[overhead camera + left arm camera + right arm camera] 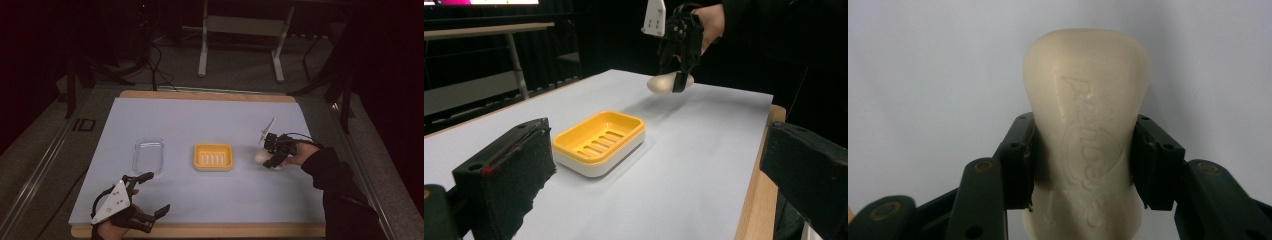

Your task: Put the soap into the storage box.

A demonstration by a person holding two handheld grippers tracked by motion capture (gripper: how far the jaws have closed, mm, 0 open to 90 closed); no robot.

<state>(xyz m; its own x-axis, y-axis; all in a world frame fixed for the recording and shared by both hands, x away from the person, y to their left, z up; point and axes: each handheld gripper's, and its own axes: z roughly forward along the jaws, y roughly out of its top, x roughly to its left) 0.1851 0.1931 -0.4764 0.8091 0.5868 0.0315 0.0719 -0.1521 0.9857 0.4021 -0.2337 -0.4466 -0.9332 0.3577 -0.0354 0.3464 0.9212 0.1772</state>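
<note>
A: High view. What lies on the pale blue matte sheet [210,200] over the wooden tabletop [200,231]?

B: A yellow plastic soap dish with a slotted floor and white base [213,157] sits at centre. Well apart to its left lies a clear, rounded-rectangular plastic lid [148,155]. To the dish's right, near but not touching it, is the cream, smooth, oval bar of soap [263,158].

A: Right gripper view. How is the bar held?

B: The right gripper [1083,165] has its fingers [1018,160] pressed against both long sides of the bar, closed on it. Embossed lettering marks the bar's waxy face. In the left gripper view the bar hangs clear above the sheet, casting a faint shadow.

A: And the left gripper [145,197]?

B: It rests at the near left edge with its fingers [511,170] spread wide and nothing between them; their pads look rough and foam-like.

A: What open room remains?

B: Bare sheet surrounds the dish on all sides, widest toward the far edge; the wooden rim shows at near and far borders.
</note>
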